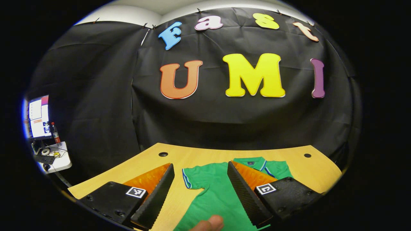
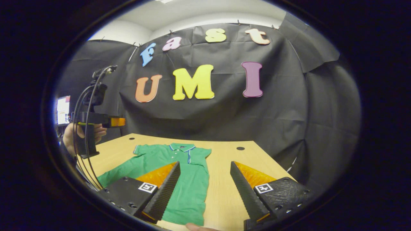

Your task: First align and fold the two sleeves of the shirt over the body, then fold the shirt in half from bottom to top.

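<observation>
A wooden table [image 2: 221, 179] spans the lower half of both views, pale and bare along its far edge apart from small round holes [image 1: 163, 154] near the corners. On it lies a green polo shirt [image 2: 189, 179], spread flat with its collar [image 2: 182, 147] toward the booth's black wall; in the right gripper view it sits in the lower centre-left of the frame, its body running down toward the bottom edge, and in the left gripper view it fills the lower centre [image 1: 218, 192], one short sleeve [image 1: 192, 178] with a pale trimmed cuff reaching left. The left gripper [image 1: 200, 171] hangs above the shirt with its two fingers spread wide apart, nothing between them, the sleeve showing in the gap. The right gripper [image 2: 205, 168] likewise has its fingers well apart and holds nothing; the shirt's right edge and bare wood show between them. At the left edge of the right gripper view, the other gripper [image 2: 110, 122] appears with trailing cables, gripped by a hand [image 2: 69, 134]. A fingertip [image 1: 213, 222] shows at the bottom of the left gripper view. At that view's far left, a small white side table [image 1: 59, 160] carries a lit monitor [image 1: 38, 117] and a bottle [image 1: 55, 132].
</observation>
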The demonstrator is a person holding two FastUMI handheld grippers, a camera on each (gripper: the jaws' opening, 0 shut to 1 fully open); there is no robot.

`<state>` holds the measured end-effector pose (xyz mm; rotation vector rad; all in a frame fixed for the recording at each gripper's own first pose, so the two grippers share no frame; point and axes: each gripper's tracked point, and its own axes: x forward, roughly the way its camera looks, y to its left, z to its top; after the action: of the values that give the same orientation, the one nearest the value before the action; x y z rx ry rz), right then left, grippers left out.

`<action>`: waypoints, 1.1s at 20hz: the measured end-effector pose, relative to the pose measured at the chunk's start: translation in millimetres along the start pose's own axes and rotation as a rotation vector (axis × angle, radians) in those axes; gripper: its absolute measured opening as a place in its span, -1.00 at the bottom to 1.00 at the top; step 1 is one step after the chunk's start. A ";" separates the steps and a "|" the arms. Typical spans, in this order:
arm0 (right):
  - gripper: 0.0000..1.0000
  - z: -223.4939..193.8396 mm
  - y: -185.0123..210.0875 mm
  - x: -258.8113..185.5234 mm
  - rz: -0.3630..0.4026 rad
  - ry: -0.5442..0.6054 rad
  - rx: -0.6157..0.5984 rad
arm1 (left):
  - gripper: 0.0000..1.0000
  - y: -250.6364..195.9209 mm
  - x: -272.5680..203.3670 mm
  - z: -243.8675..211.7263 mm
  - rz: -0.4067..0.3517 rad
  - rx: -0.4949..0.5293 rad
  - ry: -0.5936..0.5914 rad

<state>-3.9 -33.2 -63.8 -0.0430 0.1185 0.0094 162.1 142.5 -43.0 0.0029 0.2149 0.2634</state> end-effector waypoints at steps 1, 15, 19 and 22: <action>0.89 0.0 -0.2 0.2 -0.003 0.000 -0.001 | 1.00 0.3 20.7 -2.3 -0.001 0.002 -0.002; 0.90 -15.7 -4.0 19.0 0.010 0.039 0.005 | 1.00 37.2 180.2 -144.3 0.047 -0.087 0.350; 0.90 -26.6 -2.3 24.9 0.018 0.066 0.008 | 1.00 36.9 195.5 -171.7 0.046 -0.166 0.428; 0.90 -34.9 1.4 27.5 0.032 0.099 0.027 | 0.67 42.6 202.2 -184.5 0.059 -0.110 0.458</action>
<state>19.3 -33.2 -101.7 -0.0149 0.2179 0.0379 302.9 231.3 -264.5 -0.1620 0.6556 0.3328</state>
